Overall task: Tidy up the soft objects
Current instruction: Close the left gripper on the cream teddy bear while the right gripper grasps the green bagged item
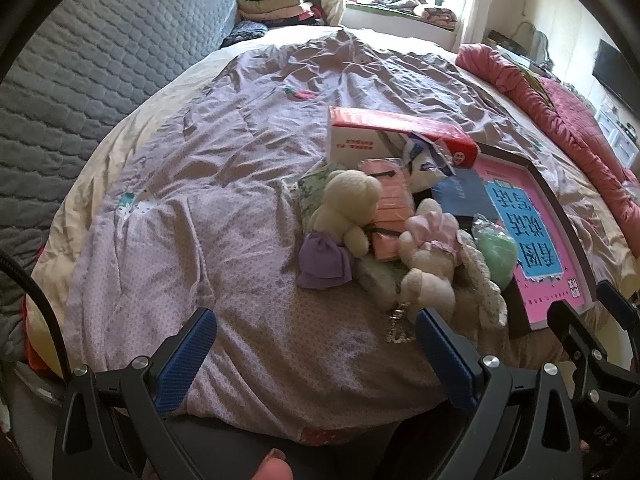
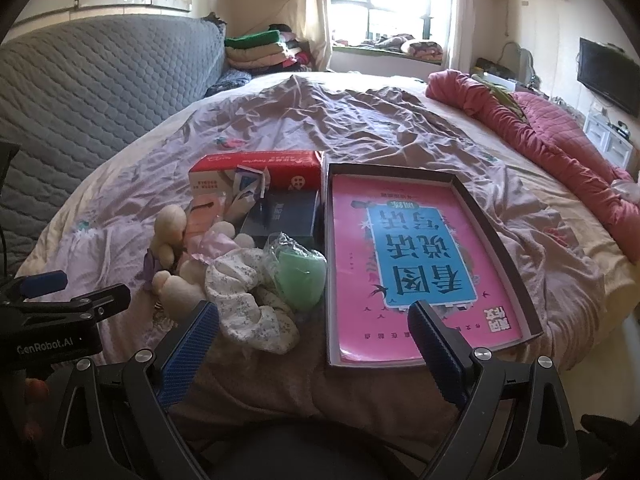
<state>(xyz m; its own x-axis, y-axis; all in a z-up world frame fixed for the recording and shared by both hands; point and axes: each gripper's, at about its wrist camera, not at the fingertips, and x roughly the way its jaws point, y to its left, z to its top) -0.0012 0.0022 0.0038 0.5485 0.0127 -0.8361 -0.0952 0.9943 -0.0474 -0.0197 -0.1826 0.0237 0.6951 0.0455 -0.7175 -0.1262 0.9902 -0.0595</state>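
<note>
A pile of soft things lies on the bed: a cream teddy bear, a second plush toy in a pink dress, a purple cloth pouch, a floral white cloth and a green item in clear plastic. A shallow dark tray holding a pink book lies right of the pile. My left gripper is open and empty, just short of the pile. My right gripper is open and empty, in front of the cloth and the tray.
A red and white box, a pink packet and a dark blue box lie behind the toys. A rolled red quilt runs along the bed's right side. A grey quilted headboard and folded blankets stand at left.
</note>
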